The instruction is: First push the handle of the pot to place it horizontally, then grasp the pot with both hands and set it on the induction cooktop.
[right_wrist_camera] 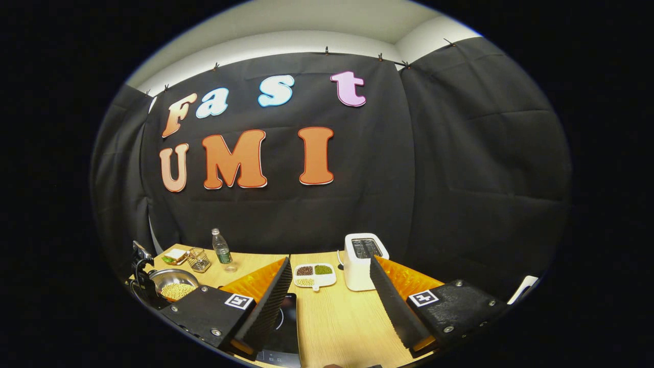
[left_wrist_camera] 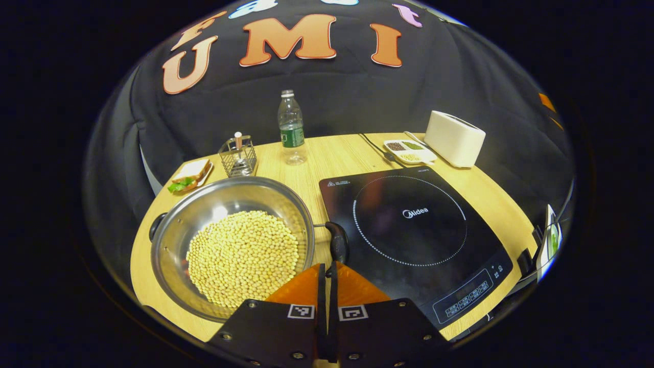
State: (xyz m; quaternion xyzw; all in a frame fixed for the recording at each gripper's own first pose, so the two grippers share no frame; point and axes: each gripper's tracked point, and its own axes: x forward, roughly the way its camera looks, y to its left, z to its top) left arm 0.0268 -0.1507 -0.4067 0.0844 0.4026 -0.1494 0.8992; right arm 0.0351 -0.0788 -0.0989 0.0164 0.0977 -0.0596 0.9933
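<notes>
in the left gripper view my left gripper (left_wrist_camera: 327, 268) sits at the bottom with its two fingers pressed together, nothing between them, tips just short of the pot's black handle (left_wrist_camera: 337, 241). that handle sticks out from the right side of the pot (left_wrist_camera: 232, 245) toward the induction cooktop (left_wrist_camera: 414, 240), its knobbed end overlapping the cooktop's left edge as i see it. the pot is a shiny steel pan holding a bed of pale yellow beans (left_wrist_camera: 242, 258); it stands on the wooden table (left_wrist_camera: 332, 158), left of the cooktop and not on it, and a second small dark handle (left_wrist_camera: 156, 226) shows on its far left rim. beyond the pot i see a plate with a sandwich (left_wrist_camera: 190, 175), a wire caddy (left_wrist_camera: 237, 156) beside it, and a clear water bottle (left_wrist_camera: 292, 128) standing upright near the back edge. behind the cooktop lie a divided dish of grains (left_wrist_camera: 410, 151) and a white toaster (left_wrist_camera: 454, 138), just beside each other. in the right gripper view my right gripper (right_wrist_camera: 331, 301) hangs above the table's right part with its fingers spread wide and empty; between them, farther off, i see the divided dish (right_wrist_camera: 314, 274) and the toaster (right_wrist_camera: 363, 259). a corner of the cooktop (right_wrist_camera: 283, 327) shows under the left finger, and the pot (right_wrist_camera: 173, 285) is well off to the left, with the left gripper (right_wrist_camera: 144, 280), too small to judge, right beside it.
</notes>
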